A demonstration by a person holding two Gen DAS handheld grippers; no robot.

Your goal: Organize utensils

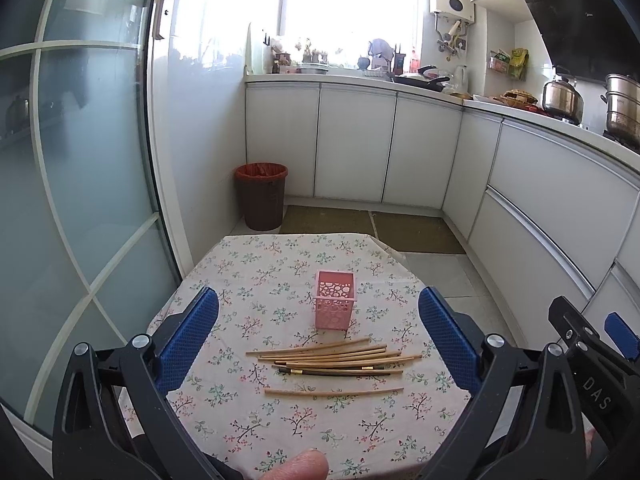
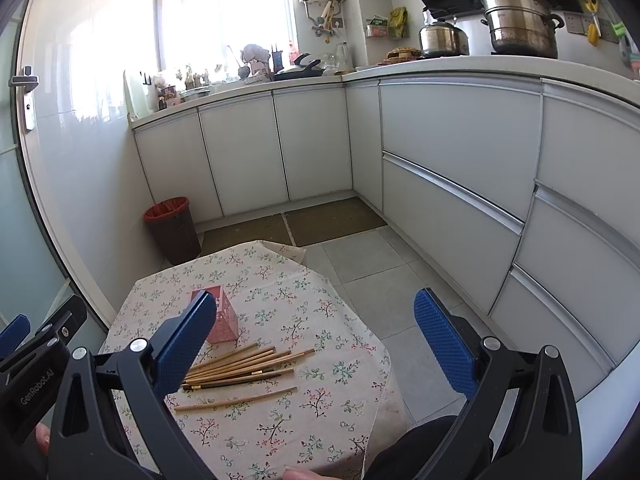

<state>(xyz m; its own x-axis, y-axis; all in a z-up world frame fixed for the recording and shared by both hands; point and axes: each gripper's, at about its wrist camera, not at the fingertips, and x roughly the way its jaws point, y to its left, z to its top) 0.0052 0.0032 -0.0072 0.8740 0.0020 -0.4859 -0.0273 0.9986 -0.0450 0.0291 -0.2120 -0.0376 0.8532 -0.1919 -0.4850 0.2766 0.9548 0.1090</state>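
A pink perforated holder (image 1: 335,299) stands upright and empty on the floral tablecloth (image 1: 248,276). Just in front of it lie several wooden chopsticks (image 1: 336,357) in a loose bundle, with one dark pair among them and a single stick (image 1: 334,392) apart, nearer to me. My left gripper (image 1: 318,334) hovers open above the table, its blue pads either side of the bundle and holding nothing. My right gripper (image 2: 316,340) is open too, over the table's right side; its left pad partly hides the holder (image 2: 226,320). The chopsticks (image 2: 248,366) lie below it.
A brown bin (image 1: 262,196) with a red liner stands on the floor beyond the table. White cabinets (image 2: 452,152) line the back and right, with steel pots (image 2: 520,24) on the counter. A glass door (image 1: 80,160) runs along the left. A fingertip (image 1: 298,466) shows at the bottom edge.
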